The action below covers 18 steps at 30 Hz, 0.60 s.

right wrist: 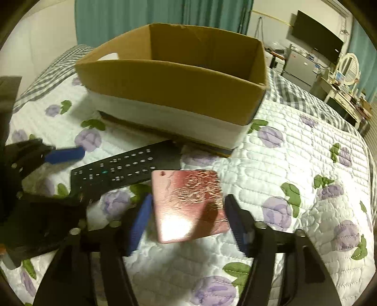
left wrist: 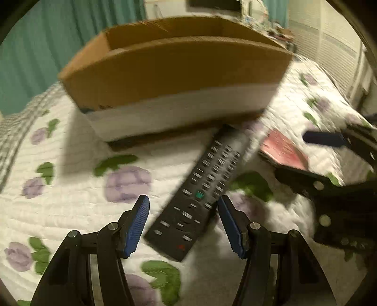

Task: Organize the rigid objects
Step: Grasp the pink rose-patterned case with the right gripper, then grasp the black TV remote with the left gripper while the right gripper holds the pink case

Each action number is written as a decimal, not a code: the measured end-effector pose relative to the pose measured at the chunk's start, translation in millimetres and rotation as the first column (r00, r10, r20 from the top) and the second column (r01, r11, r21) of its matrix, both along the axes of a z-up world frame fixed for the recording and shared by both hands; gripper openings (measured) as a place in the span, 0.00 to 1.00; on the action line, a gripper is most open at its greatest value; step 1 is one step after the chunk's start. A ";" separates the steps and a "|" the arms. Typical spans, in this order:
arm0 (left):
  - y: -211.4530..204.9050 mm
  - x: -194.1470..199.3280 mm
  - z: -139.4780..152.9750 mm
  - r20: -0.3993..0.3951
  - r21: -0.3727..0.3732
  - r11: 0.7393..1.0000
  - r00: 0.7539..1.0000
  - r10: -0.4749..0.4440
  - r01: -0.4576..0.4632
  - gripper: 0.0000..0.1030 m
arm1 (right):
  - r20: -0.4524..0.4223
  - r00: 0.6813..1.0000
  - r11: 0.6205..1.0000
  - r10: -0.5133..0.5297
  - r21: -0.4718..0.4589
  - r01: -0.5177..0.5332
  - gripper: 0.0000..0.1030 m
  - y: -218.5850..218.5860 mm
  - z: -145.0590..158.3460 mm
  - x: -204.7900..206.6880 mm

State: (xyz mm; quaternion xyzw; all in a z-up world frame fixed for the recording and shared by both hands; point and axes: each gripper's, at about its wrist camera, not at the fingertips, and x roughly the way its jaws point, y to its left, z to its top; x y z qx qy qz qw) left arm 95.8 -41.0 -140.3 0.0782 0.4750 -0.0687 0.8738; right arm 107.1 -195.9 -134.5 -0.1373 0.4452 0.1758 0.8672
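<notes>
A black remote control [left wrist: 202,186] lies on the floral quilt in front of an open cardboard box [left wrist: 174,77]. My left gripper [left wrist: 183,207] is open, its blue pads either side of the remote's near end. A pink phone case [right wrist: 188,204] lies flat beside the remote [right wrist: 122,169]. My right gripper [right wrist: 188,209] is open with the case between its fingers. The box [right wrist: 176,94] stands just behind both objects. The pink case also shows in the left wrist view [left wrist: 282,150], with the right gripper's fingertip [left wrist: 325,138] above it.
The white quilt with purple flowers [right wrist: 294,164] covers the bed. A dresser with a mirror [right wrist: 348,70], a TV and a small fridge stand at the far right. Teal curtains [right wrist: 165,14] hang behind the box.
</notes>
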 end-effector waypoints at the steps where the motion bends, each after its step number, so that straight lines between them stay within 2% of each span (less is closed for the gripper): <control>1: -3.7 -0.4 -3.1 -0.011 0.023 1.000 1.000 -0.012 0.012 0.62 | -0.018 1.000 1.000 -0.004 0.002 0.005 0.73 -1.1 -3.0 3.1; 3: -11.3 0.8 -8.3 -0.014 0.085 0.996 0.999 -0.034 0.035 0.62 | -0.045 0.999 1.000 -0.005 0.005 0.005 0.74 -0.2 -7.9 8.0; 5: -14.0 5.9 -11.9 -0.027 0.102 0.994 0.999 -0.043 0.045 0.63 | -0.068 0.998 1.000 -0.017 -0.011 0.016 0.75 0.3 -14.3 14.9; 10: -13.9 26.1 -15.9 -0.032 0.078 0.996 0.999 -0.039 0.042 0.63 | -0.127 0.991 0.999 -0.036 0.007 0.037 0.75 -3.9 -24.4 28.1; 12: -12.2 29.6 -16.5 -0.024 0.062 0.997 0.999 -0.036 0.038 0.63 | -0.122 0.992 0.999 -0.038 0.003 0.039 0.70 -3.7 -23.3 28.3; 14: -10.2 27.1 -15.1 -0.010 0.054 0.998 0.999 -0.039 0.040 0.60 | -0.101 0.994 0.999 -0.039 0.008 0.040 0.69 -5.0 -17.5 27.0; 17: -2.3 17.3 -10.3 0.000 0.021 0.999 0.999 -0.042 0.042 0.44 | -0.053 0.997 0.998 -0.051 0.019 0.052 0.69 -10.8 -3.3 20.4; 18: -0.5 14.1 -8.4 -0.002 0.006 0.999 0.999 -0.039 0.039 0.42 | -0.036 0.998 0.998 -0.057 0.026 0.058 0.69 -13.1 1.2 16.2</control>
